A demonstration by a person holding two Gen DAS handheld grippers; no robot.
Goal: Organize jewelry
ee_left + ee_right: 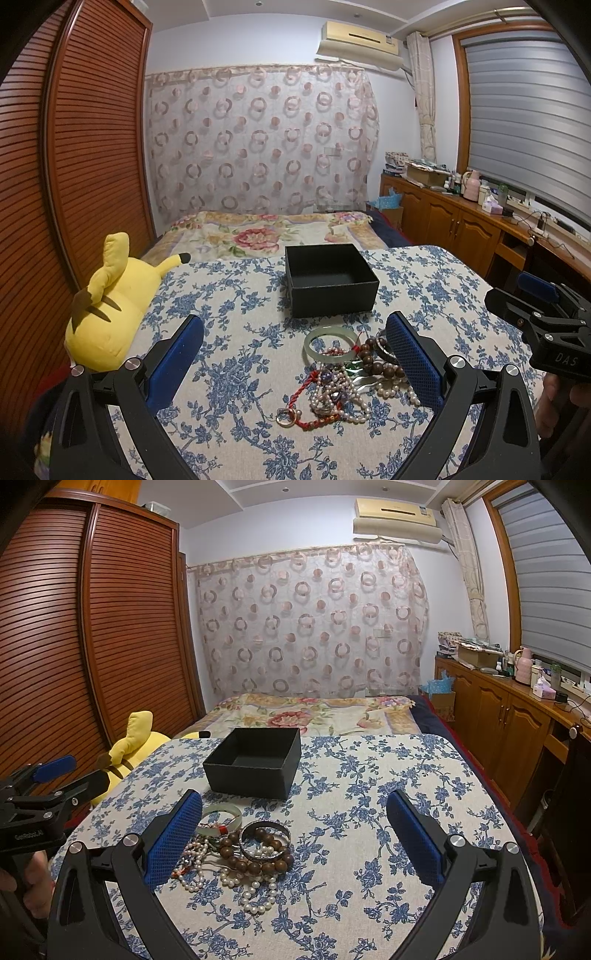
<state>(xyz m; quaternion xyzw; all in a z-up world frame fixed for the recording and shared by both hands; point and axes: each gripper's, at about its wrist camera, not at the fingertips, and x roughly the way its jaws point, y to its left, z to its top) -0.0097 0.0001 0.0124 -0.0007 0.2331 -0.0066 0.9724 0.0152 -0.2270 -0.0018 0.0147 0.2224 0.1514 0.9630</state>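
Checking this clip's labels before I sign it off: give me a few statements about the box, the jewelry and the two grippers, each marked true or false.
1. The black box is open and holds nothing. True.
2. The pale green bangle lies inside the box. False: it lies on the floral tablecloth, in front of the box, at the far edge of the jewelry pile.
3. Both the left gripper and the right gripper are open and hold nothing. True.
4. The wooden bead bracelet is clamped in the right gripper. False: it rests in the pile on the cloth.
5. A yellow plush toy lies at the table's left edge. True.
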